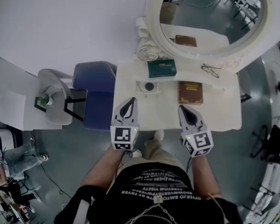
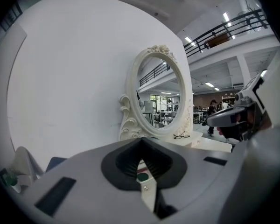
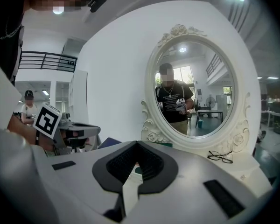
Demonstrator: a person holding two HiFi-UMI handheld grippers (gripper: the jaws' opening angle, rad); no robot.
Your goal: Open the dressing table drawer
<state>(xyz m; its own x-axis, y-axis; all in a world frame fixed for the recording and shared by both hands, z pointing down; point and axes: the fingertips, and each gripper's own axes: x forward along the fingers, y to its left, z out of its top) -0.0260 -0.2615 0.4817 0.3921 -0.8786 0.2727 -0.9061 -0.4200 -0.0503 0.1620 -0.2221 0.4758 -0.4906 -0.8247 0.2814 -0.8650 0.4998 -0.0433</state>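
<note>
— White counter (image 1: 221, 113): what is held over it?
— Over its front-left corner the left gripper (image 1: 129, 101) is held, jaws shut on nothing. Further right along the front edge the right gripper (image 1: 184, 108) is held, jaws likewise closed and empty.
— And the drawer?
— Its front cannot be made out in any view.
</note>
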